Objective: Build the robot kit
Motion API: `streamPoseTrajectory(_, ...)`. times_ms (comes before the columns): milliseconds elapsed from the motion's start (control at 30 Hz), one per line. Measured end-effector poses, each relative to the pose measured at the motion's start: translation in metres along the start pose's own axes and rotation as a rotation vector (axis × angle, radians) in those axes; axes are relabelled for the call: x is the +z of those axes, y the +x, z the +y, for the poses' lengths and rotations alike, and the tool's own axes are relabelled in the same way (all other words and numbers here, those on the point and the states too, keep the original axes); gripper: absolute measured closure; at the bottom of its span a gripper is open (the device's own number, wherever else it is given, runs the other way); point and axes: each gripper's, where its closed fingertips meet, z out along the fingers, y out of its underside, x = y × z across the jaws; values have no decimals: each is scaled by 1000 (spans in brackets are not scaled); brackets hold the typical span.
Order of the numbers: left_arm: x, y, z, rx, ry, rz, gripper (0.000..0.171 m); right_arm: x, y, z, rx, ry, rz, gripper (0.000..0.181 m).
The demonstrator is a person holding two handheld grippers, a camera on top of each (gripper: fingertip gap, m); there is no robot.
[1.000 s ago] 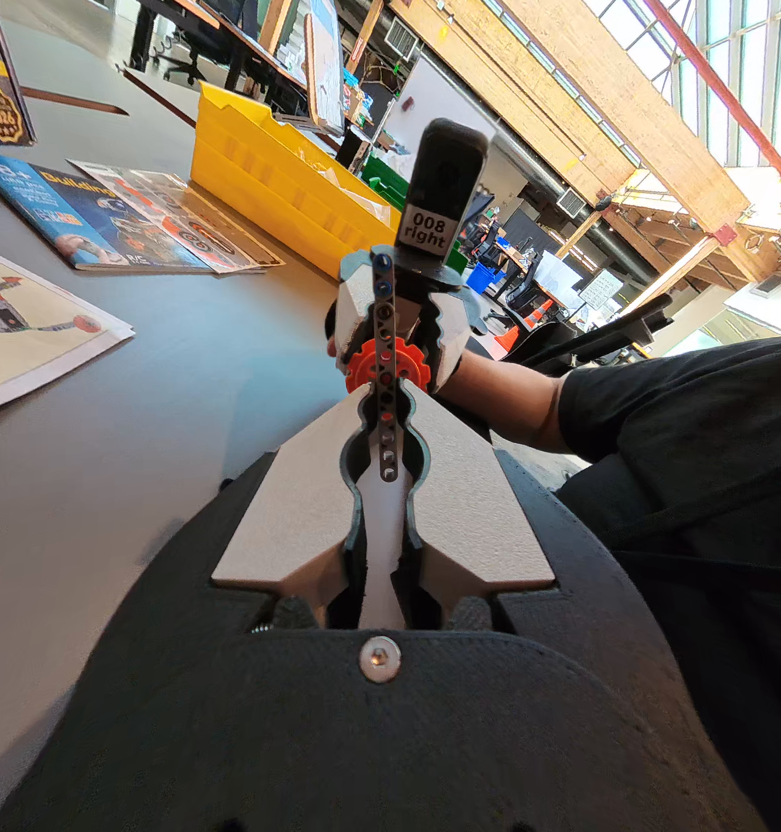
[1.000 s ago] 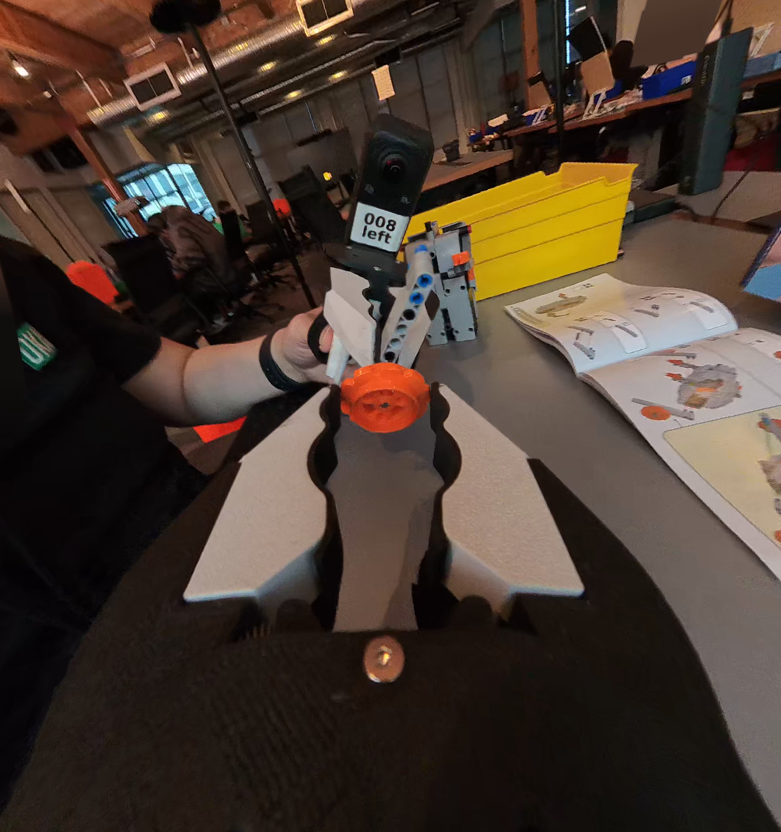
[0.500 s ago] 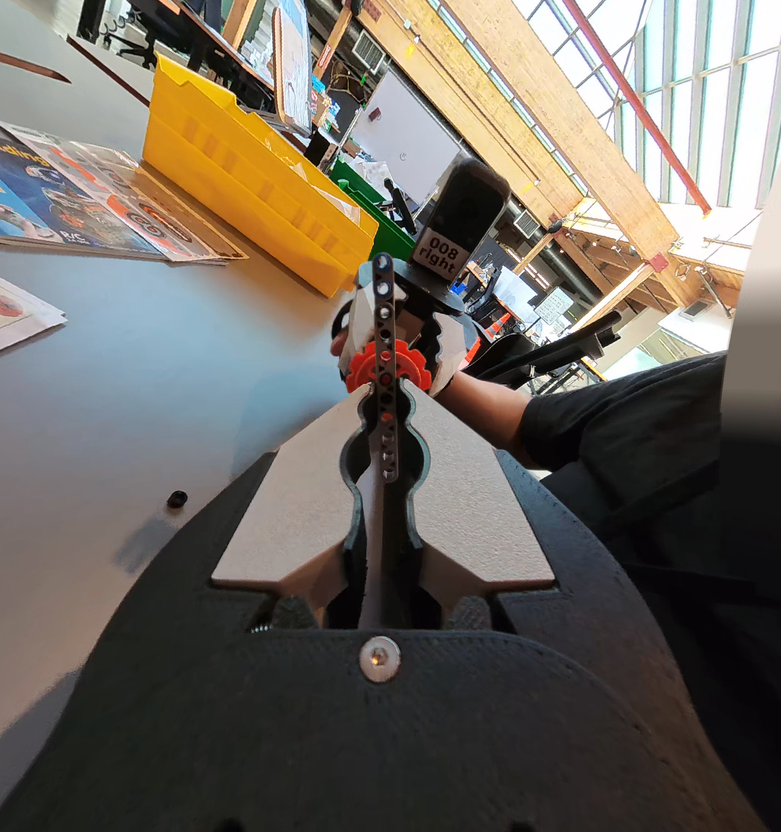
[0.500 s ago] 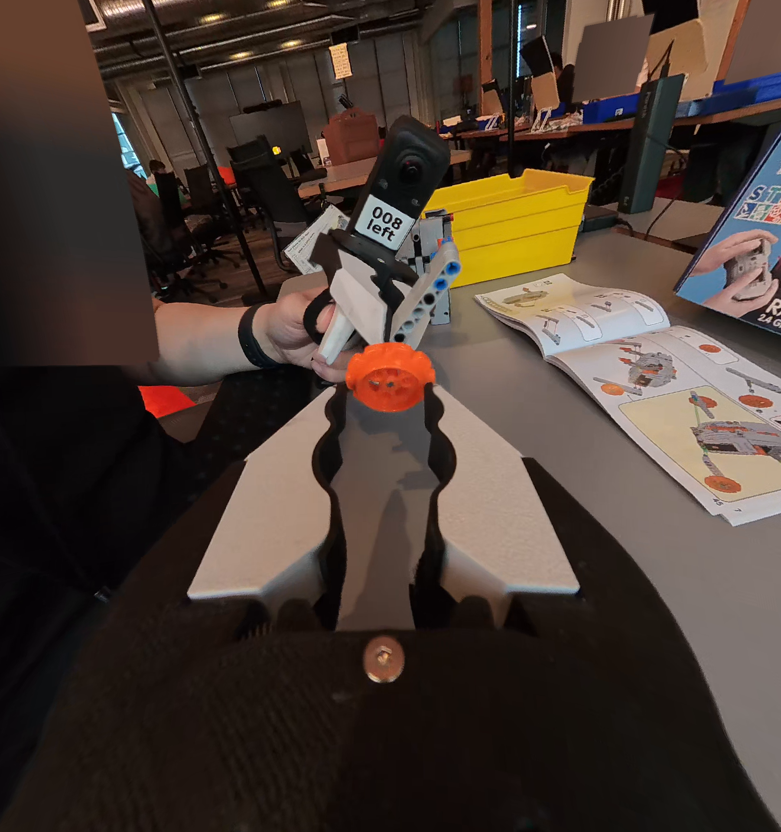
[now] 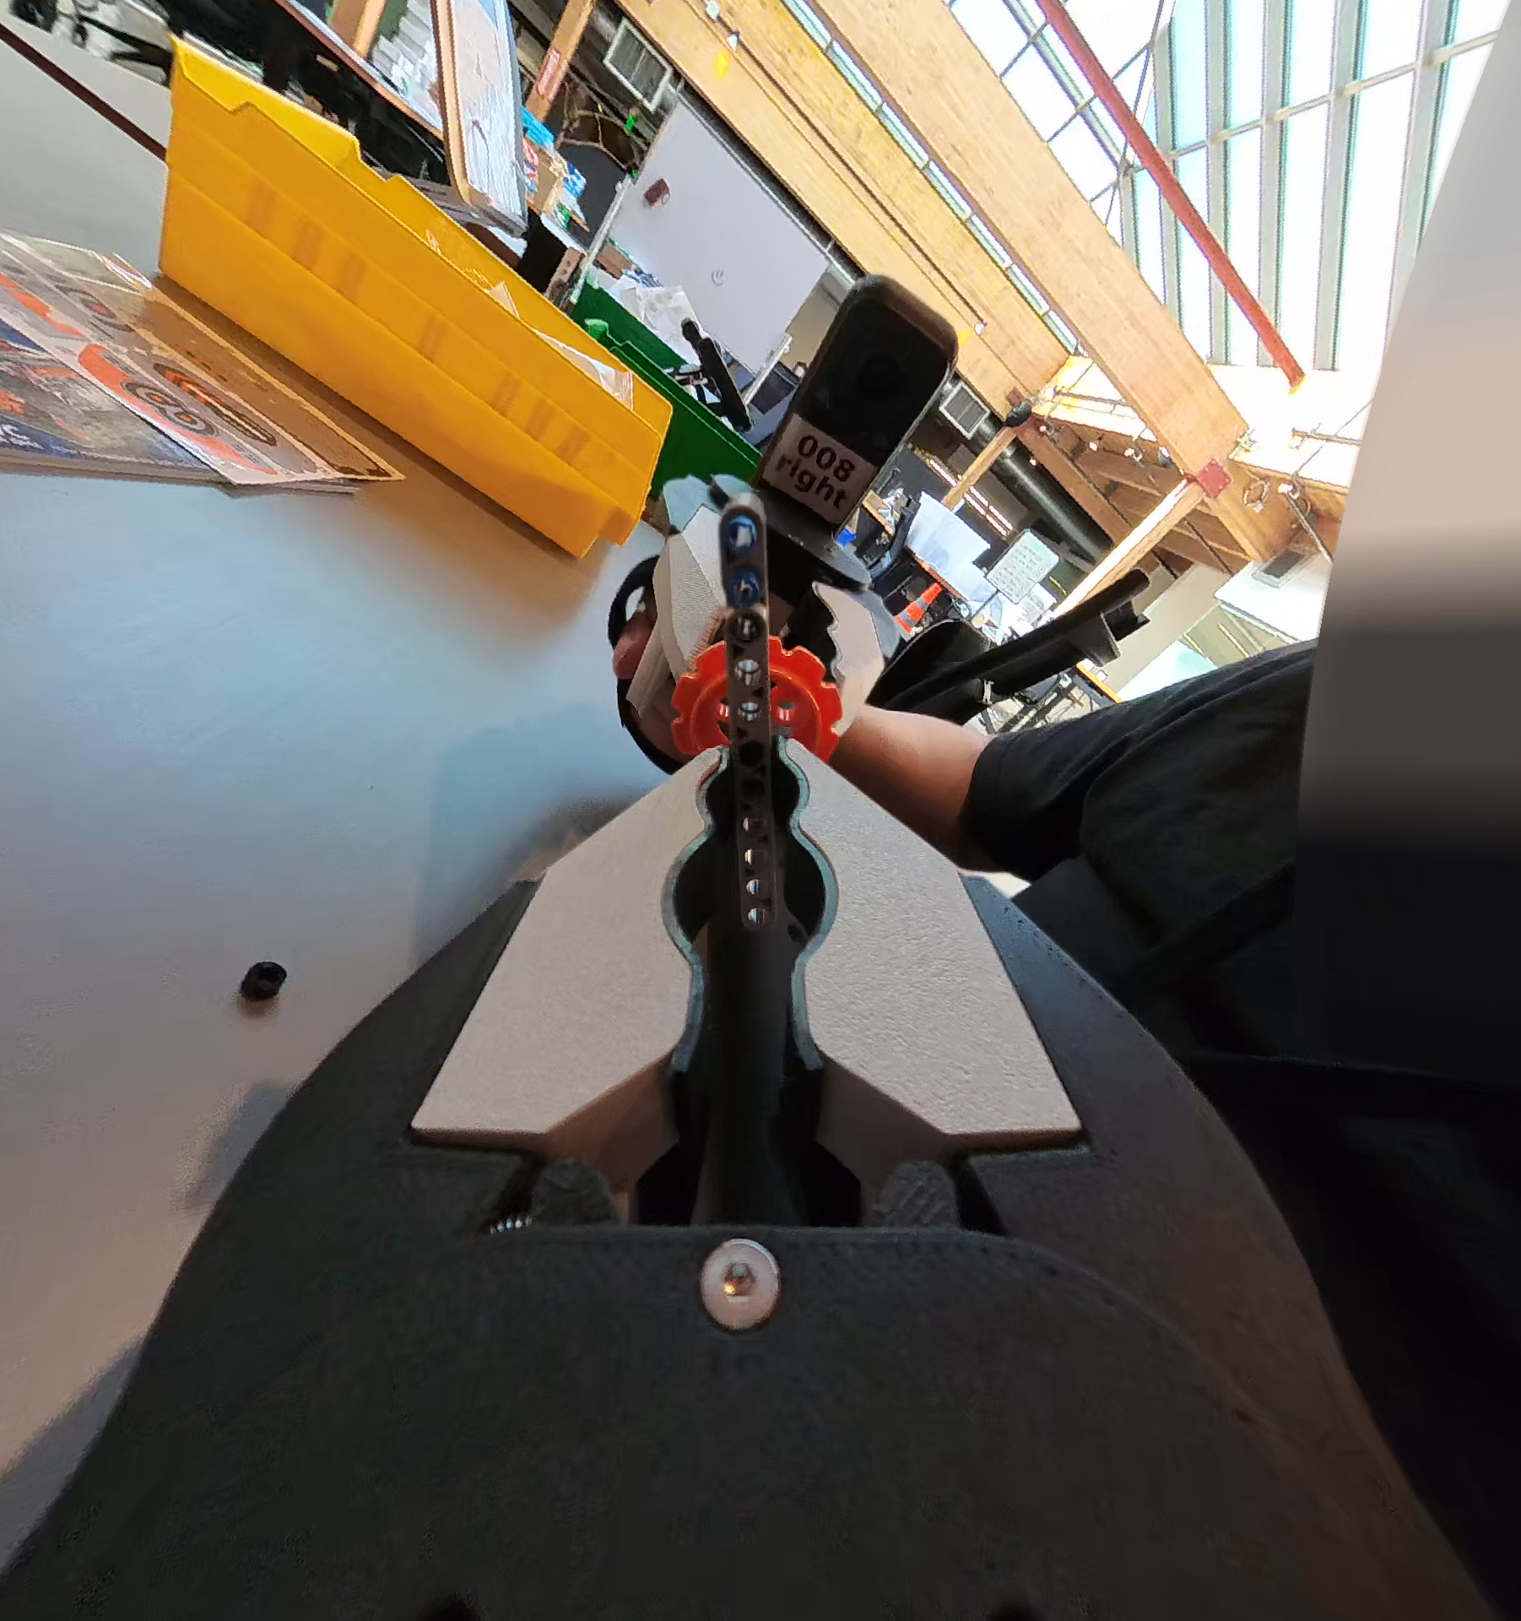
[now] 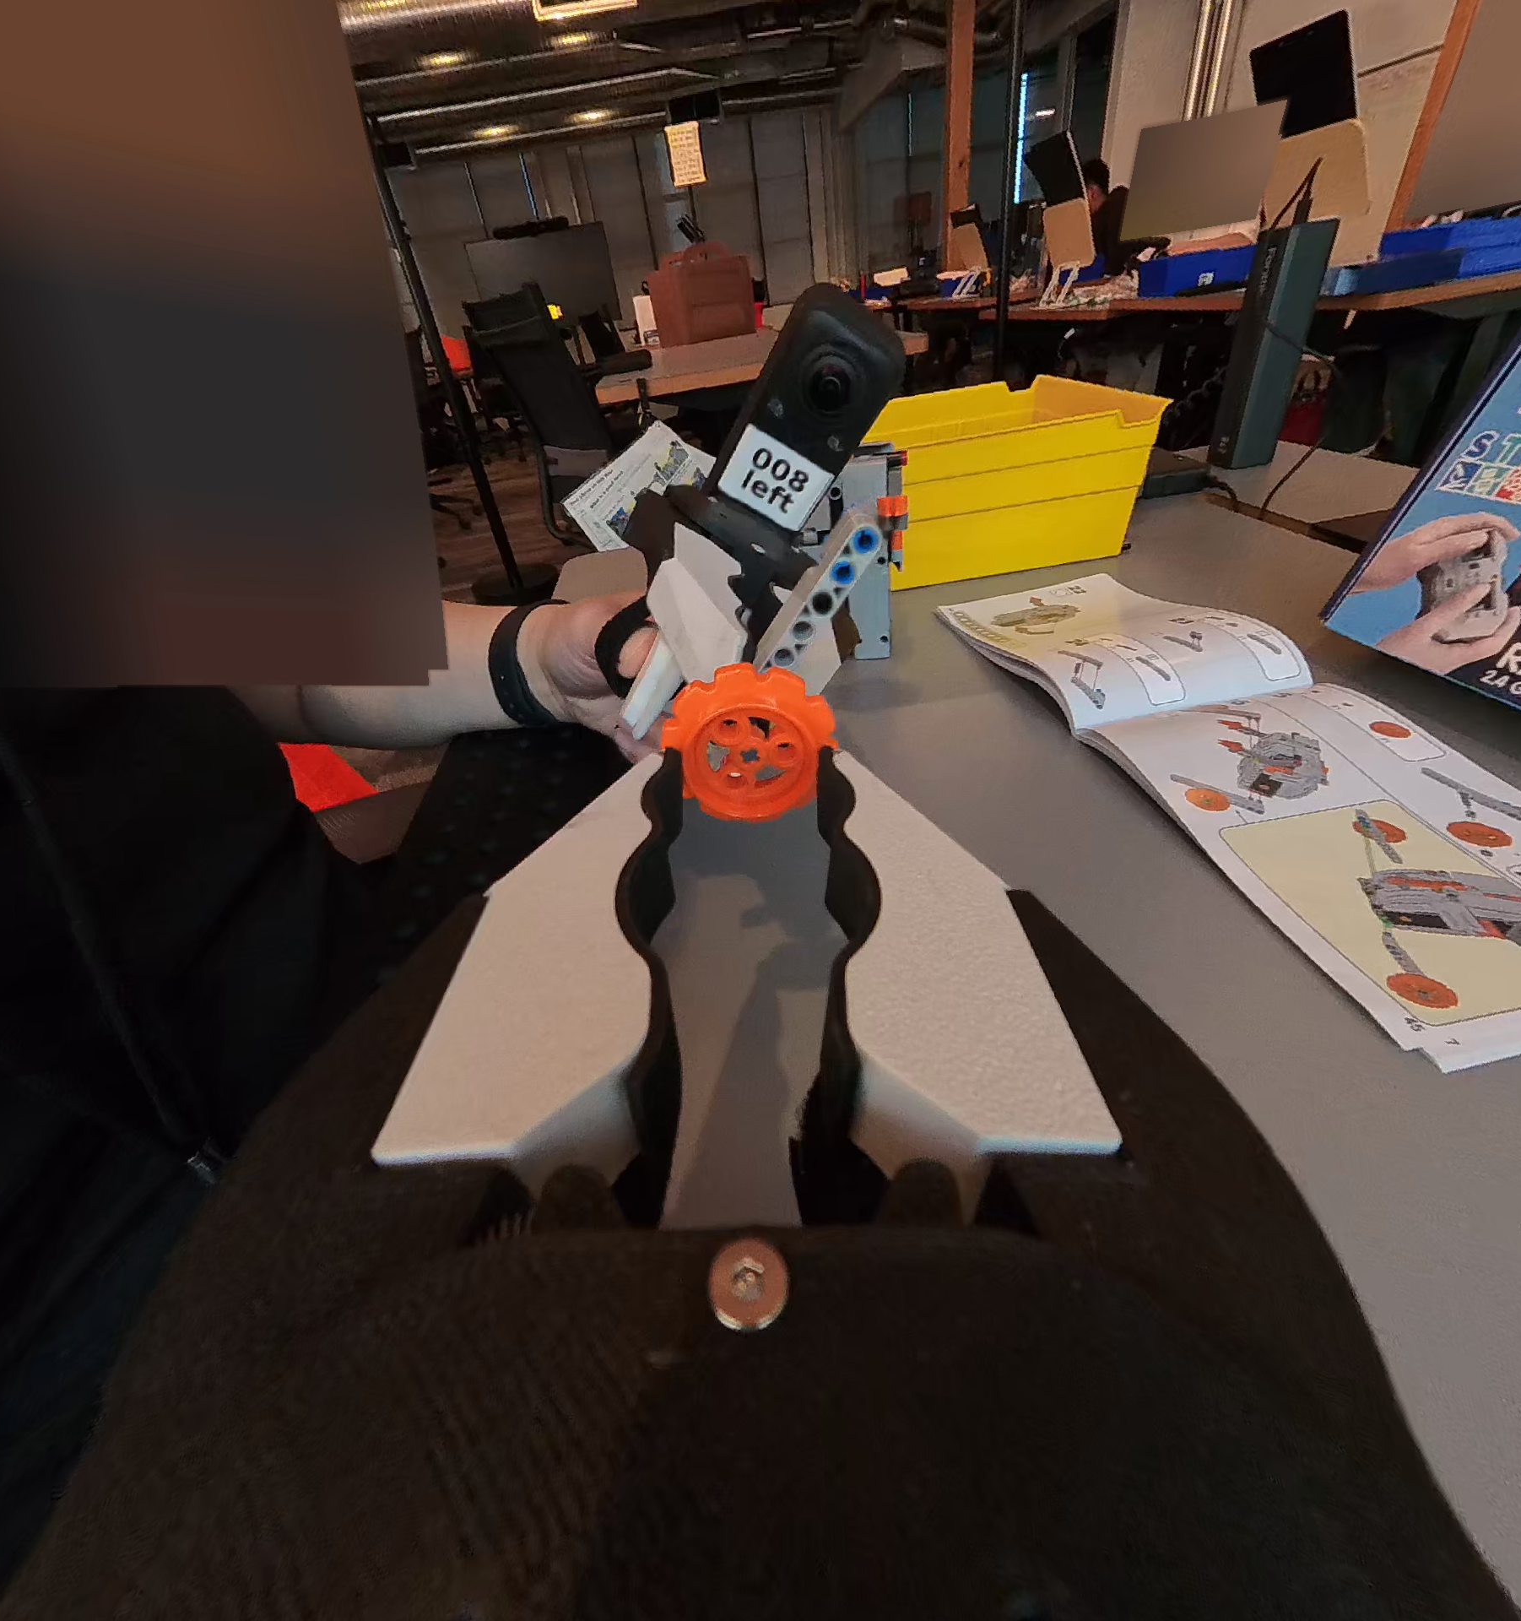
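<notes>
Grey surface (image 6: 1046, 842) w/ open instruction booklet (image 6: 1266, 789) at right, blue product box (image 6: 1476, 561) standing just beyond it. Yellow plastic bin (image 6: 1020, 474) farther back; grey brick-built assembly (image 6: 871, 561) w/ orange bits in front of bin. Small black part (image 5: 262, 979) lying alone on surface. Flat printed sheets (image 5: 152, 395) beside bin; green bin (image 5: 696, 430) behind it.
</notes>
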Motion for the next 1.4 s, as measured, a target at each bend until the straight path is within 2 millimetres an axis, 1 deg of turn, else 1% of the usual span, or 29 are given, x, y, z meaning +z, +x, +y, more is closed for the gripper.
streamPoseTrajectory(167, 0, 4, 15, 72, -81, 0, 166, 0, -10, 8, -49, -30, -11, 152)
streamPoseTrajectory(267, -2, 4, 26, 74, -125, 9, 166, 2, -15, 16, -99, -77, -13, 152)
streamPoseTrajectory(367, -3, 6, 33, 91, -148, 18, 166, 4, -20, 20, -174, -99, -11, 153)
streamPoseTrajectory(467, -4, 5, 38, 126, -169, 1, 167, 6, -21, 25, -179, -123, -19, 152)
streamPoseTrajectory(667, -4, 3, 41, 94, -183, 7, 167, 6, -21, 29, -189, -136, -22, 152)
streamPoseTrajectory(867, -4, 0, 41, 30, -184, 14, 167, 7, -18, 32, -132, -142, -27, 152)
streamPoseTrajectory(1033, -4, -2, 41, 2, -184, 10, 167, 7, -16, 36, -118, -159, -26, 152)
streamPoseTrajectory(1133, -4, -5, 46, -12, -208, 3, 167, 7, -16, 40, -103, -181, -35, 152)
streamPoseTrajectory(1400, -3, -8, 55, -27, -263, -14, 167, 7, -17, 46, -140, -224, -28, 152)
